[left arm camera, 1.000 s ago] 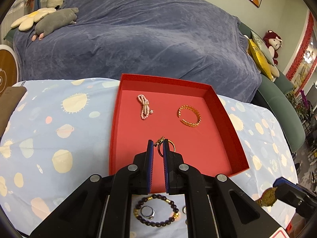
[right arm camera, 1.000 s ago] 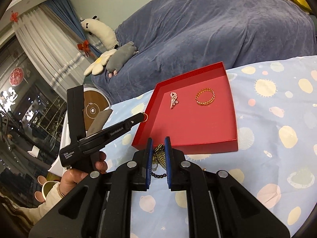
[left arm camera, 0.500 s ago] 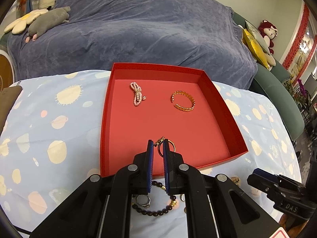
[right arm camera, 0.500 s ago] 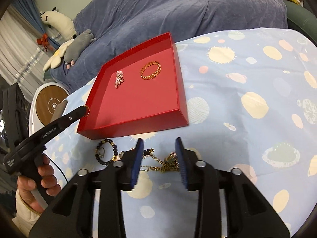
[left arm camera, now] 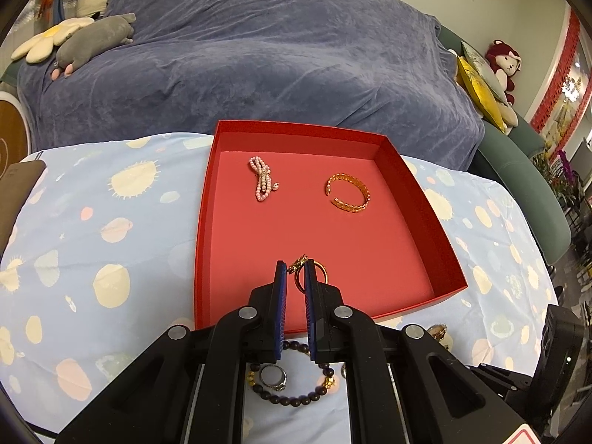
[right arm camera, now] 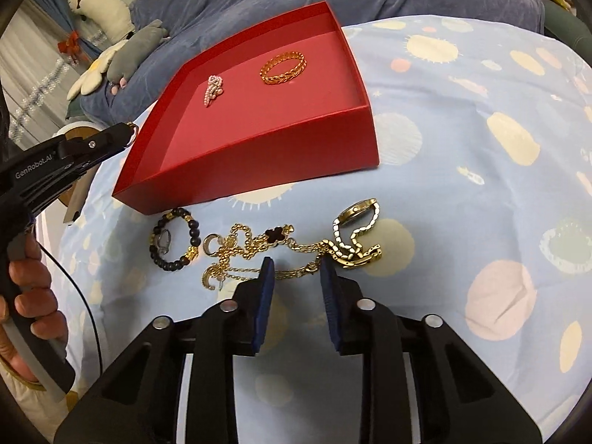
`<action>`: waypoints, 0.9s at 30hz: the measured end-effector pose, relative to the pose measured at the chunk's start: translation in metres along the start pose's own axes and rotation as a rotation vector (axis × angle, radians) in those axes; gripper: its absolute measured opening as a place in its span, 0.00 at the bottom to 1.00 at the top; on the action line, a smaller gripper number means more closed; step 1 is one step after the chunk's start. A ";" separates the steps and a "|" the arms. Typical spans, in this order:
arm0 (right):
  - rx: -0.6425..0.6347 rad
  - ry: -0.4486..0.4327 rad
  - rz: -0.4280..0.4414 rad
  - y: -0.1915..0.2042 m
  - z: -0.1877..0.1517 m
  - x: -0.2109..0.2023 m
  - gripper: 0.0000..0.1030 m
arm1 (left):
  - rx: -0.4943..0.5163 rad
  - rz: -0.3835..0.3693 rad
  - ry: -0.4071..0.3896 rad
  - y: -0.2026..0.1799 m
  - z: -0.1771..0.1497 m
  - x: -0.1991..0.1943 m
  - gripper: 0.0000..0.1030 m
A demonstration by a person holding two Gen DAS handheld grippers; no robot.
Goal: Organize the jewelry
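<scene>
A red tray (left arm camera: pixel 425 222) (right arm camera: pixel 259 155) holds a pink pearl bracelet (left arm camera: pixel 262 182) (right arm camera: pixel 212 88) and a gold bangle (left arm camera: pixel 348 193) (right arm camera: pixel 284 67). My left gripper (left arm camera: pixel 295 264) (right arm camera: pixel 125 131) is shut on a gold ring (left arm camera: pixel 318 273) above the tray's near part. My right gripper (right arm camera: pixel 295 264) is open and empty just above a gold chain necklace (right arm camera: pixel 259 248) on the cloth. A dark bead bracelet (right arm camera: pixel 174 238) (left arm camera: pixel 292 396) with a silver ring (left arm camera: pixel 273 376) inside it and a gold watch (right arm camera: pixel 357 233) lie in front of the tray.
The table has a light blue spotted cloth (left arm camera: pixel 92 244). A blue-covered sofa (left arm camera: pixel 259 55) with plush toys (left arm camera: pixel 85 37) stands behind it. A round wooden stool (left arm camera: pixel 11 133) is at the left.
My right gripper has opened, let the gold jewelry down on the cloth and dropped close above it. My left gripper has stayed shut on the ring over the tray.
</scene>
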State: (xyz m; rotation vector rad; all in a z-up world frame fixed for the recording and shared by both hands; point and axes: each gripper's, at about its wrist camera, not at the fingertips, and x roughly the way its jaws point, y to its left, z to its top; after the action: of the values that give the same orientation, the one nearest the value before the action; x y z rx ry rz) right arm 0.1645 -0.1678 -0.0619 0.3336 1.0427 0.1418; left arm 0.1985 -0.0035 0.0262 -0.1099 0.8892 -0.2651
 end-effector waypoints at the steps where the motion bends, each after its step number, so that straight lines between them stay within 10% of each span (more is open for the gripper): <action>1: 0.012 0.004 0.002 -0.003 0.000 -0.001 0.00 | 0.000 0.000 -0.001 0.000 0.000 0.000 0.07; 8: -0.015 -0.134 0.009 -0.002 0.008 -0.050 0.00 | -0.011 0.002 -0.009 0.002 0.002 -0.001 0.07; 19: 0.059 0.018 0.004 -0.005 -0.001 -0.004 0.23 | -0.012 -0.003 -0.012 0.001 0.002 -0.002 0.07; 25: 0.007 -0.043 -0.070 0.007 0.004 0.003 0.22 | -0.019 -0.004 -0.011 0.002 0.003 -0.002 0.07; 27: -0.004 -0.042 -0.084 0.008 0.002 0.004 0.05 | -0.017 -0.003 -0.012 0.002 0.003 -0.002 0.07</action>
State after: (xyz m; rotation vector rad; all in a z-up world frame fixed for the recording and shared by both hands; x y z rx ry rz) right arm 0.1690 -0.1600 -0.0618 0.2874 1.0130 0.0618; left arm 0.1998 -0.0008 0.0293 -0.1287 0.8801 -0.2595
